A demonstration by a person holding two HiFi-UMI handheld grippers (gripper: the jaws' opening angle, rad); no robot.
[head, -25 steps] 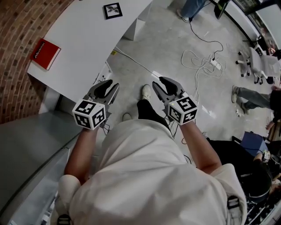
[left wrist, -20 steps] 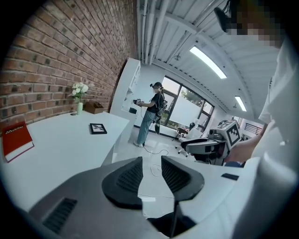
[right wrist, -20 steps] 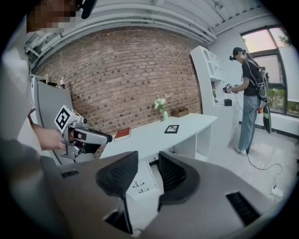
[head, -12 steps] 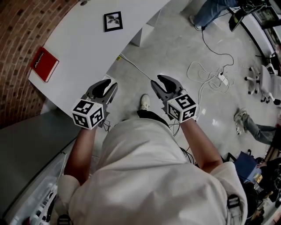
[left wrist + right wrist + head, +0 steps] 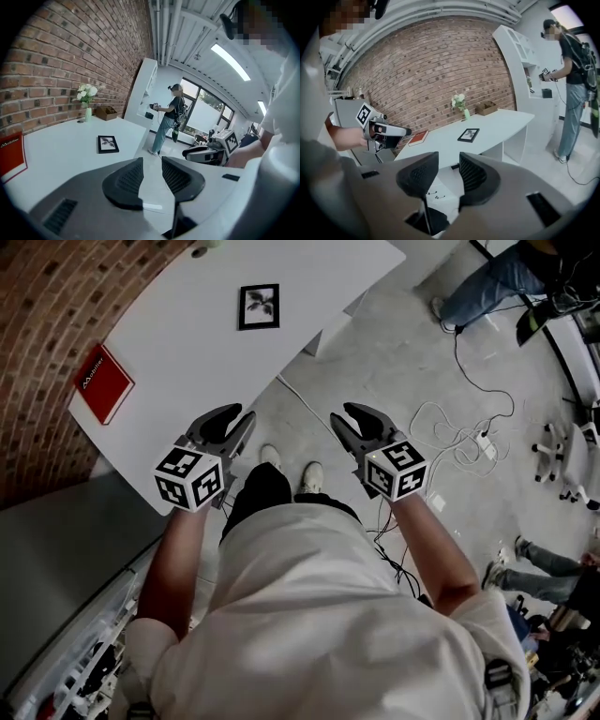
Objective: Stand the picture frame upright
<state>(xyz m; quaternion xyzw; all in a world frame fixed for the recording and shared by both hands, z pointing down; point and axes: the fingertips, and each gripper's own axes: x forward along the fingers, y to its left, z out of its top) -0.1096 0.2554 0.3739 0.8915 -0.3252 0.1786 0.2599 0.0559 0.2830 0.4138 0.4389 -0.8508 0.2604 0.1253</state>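
The picture frame (image 5: pixel 259 307) is black with a leaf print and lies flat on the white table (image 5: pixel 178 352), far ahead of both grippers. The left gripper view shows the frame (image 5: pixel 108 144) up the table, and in the right gripper view the frame (image 5: pixel 468 135) lies near the table's middle. My left gripper (image 5: pixel 234 418) hovers at the table's near edge, open and empty; its jaws (image 5: pixel 152 161) stand apart. My right gripper (image 5: pixel 342 418) hangs over the floor beside it, open and empty (image 5: pixel 449 157).
A red book (image 5: pixel 103 383) lies at the table's left end. A green vase of flowers (image 5: pixel 87 101) and a small wooden box (image 5: pixel 107 112) stand by the brick wall. A person (image 5: pixel 168 117) stands past the table's far end. Cables (image 5: pixel 450 418) trail across the floor.
The table and frame have slid down and right in the head view as I walk closer. Both grippers keep their pose, open, side by side.
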